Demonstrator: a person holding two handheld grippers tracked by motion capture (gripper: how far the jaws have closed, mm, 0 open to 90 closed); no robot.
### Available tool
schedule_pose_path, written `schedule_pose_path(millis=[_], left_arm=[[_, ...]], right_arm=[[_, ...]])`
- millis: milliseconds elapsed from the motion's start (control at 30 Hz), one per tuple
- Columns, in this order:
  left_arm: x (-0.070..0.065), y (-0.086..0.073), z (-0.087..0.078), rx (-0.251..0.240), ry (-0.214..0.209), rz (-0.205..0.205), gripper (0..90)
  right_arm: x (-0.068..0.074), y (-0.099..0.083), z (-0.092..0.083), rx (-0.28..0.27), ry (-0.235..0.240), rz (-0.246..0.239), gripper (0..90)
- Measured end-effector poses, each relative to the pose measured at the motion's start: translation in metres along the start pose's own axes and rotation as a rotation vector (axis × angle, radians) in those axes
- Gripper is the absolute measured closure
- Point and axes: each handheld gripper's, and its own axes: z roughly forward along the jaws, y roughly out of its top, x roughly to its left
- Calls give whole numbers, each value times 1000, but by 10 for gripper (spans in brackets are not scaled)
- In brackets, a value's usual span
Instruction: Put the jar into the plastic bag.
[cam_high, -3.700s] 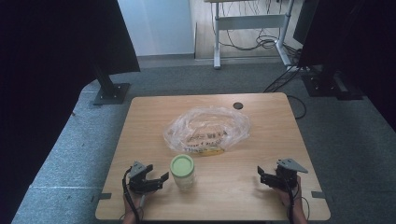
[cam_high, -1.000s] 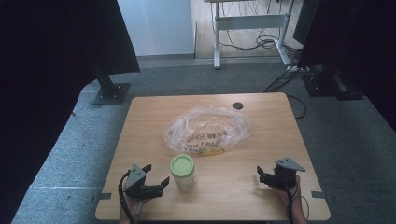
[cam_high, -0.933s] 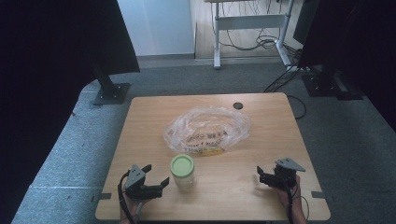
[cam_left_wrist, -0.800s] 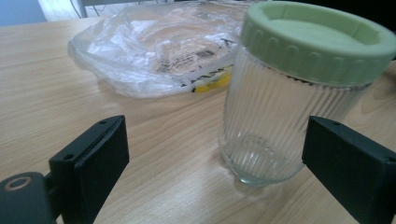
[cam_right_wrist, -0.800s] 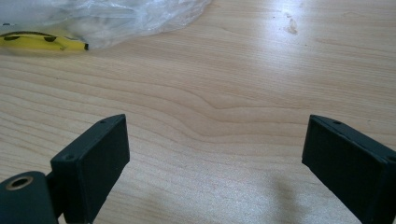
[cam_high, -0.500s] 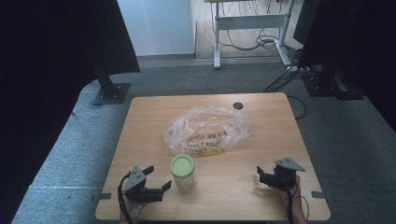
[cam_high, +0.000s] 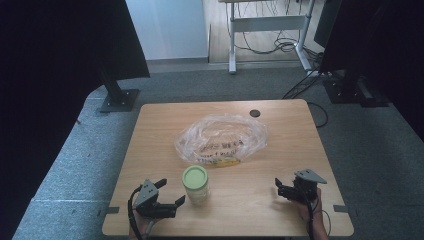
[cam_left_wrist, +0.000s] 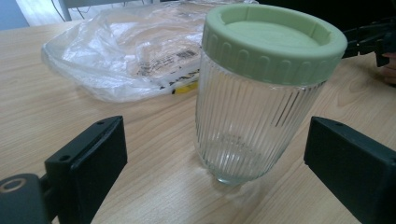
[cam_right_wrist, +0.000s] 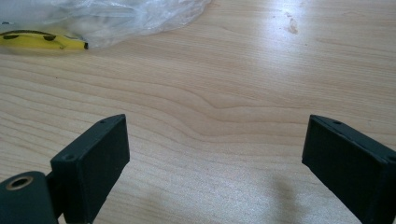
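From the high view, a wooden table (cam_high: 150, 125) stands on grey carpet, dark curtains at both sides; a plastic bag (cam_high: 222, 140) lies at its middle; the left gripper (cam_high: 167, 192), near the front-left corner, has its jaws apart beside the jar (cam_high: 195, 184); the right gripper (cam_high: 278, 187) rests near the front-right corner.

In the left gripper view, the ribbed glass jar stands upright between the spread jaws, untouched, green lid (cam_left_wrist: 273, 39) upward.

In the right gripper view, the jaws are wide apart over bare wood; a banana (cam_right_wrist: 44, 41) lies under the bag.
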Motion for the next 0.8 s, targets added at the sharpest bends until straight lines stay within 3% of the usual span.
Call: schedule_pose_path(millis=[800], left_arm=[[-18,0,17,36,-38,35,62]], right_arm=[[1,0,1,13,-6,-8,71]])
